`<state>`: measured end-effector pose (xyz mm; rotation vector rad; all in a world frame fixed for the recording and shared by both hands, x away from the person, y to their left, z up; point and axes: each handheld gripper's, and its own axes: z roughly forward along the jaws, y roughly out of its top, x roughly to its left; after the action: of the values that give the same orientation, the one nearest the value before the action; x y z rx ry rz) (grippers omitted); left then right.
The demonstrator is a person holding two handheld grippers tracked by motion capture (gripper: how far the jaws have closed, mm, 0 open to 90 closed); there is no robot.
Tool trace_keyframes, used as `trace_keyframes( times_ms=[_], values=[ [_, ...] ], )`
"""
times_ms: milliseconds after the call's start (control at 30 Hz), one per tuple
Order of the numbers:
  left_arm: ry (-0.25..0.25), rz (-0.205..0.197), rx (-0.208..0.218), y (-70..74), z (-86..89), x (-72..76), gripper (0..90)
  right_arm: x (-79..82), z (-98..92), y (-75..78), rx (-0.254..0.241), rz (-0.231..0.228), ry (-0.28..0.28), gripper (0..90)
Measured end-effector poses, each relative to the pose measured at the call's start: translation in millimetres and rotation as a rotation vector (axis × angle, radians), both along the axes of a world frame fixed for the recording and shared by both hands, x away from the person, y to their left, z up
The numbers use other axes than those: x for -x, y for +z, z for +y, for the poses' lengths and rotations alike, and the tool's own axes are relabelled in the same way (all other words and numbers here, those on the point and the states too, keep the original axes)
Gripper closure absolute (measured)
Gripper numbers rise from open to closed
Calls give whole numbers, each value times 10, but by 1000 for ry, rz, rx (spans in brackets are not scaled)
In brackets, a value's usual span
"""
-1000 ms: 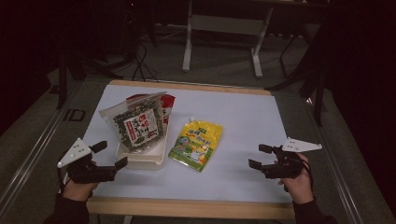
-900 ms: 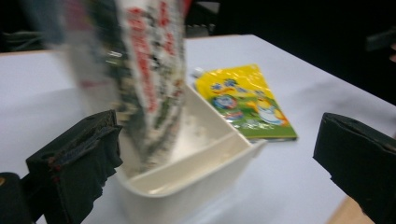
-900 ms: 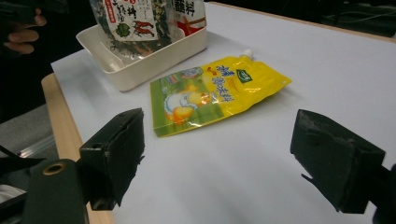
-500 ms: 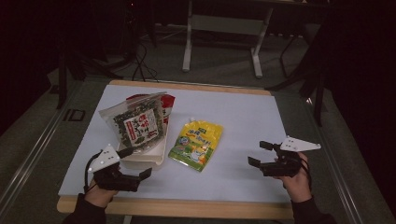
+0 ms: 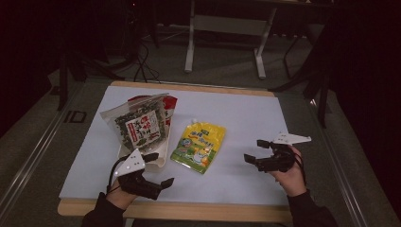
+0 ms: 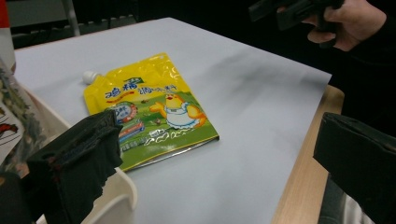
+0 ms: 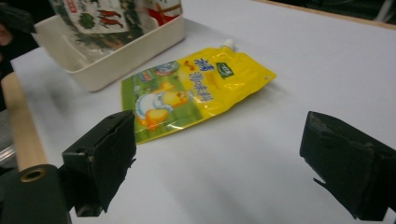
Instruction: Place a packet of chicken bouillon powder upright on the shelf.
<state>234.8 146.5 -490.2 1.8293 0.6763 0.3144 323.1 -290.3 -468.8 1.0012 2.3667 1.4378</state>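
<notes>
The white-covered table (image 5: 246, 118) carries everything. Near its left front sits a shallow cream tray (image 5: 163, 158) with a dark seaweed snack bag (image 5: 137, 125) leaning in it. Just right of the tray the yellow spouted pouch (image 5: 199, 146) lies flat, its white cap pointing away from the person. The left gripper (image 5: 158, 170) hovers at the tray's front corner, jaws spread wide, empty, aimed toward the pouch and touching nothing. The right gripper (image 5: 255, 151) hangs well right of the pouch, its jaws having just been opening, now wide apart with nothing between them.
</notes>
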Motion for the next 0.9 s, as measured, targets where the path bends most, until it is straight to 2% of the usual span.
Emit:
trace_keyframes(
  times_ms=[200,433,633,900],
  values=[
    [-6,-2,-22,-94,-48,-30,20,-156,129,-74,34,17,-3,168],
    [-6,-7,-18,-135,-35,-28,20,-389,280,-182,41,78,-26,223],
    [-15,-20,-30,-142,-53,-17,19,-588,383,-290,47,151,-63,267],
    [-24,-21,-40,-156,-62,-15,20,-788,556,-464,59,246,-57,302]
  ],
)
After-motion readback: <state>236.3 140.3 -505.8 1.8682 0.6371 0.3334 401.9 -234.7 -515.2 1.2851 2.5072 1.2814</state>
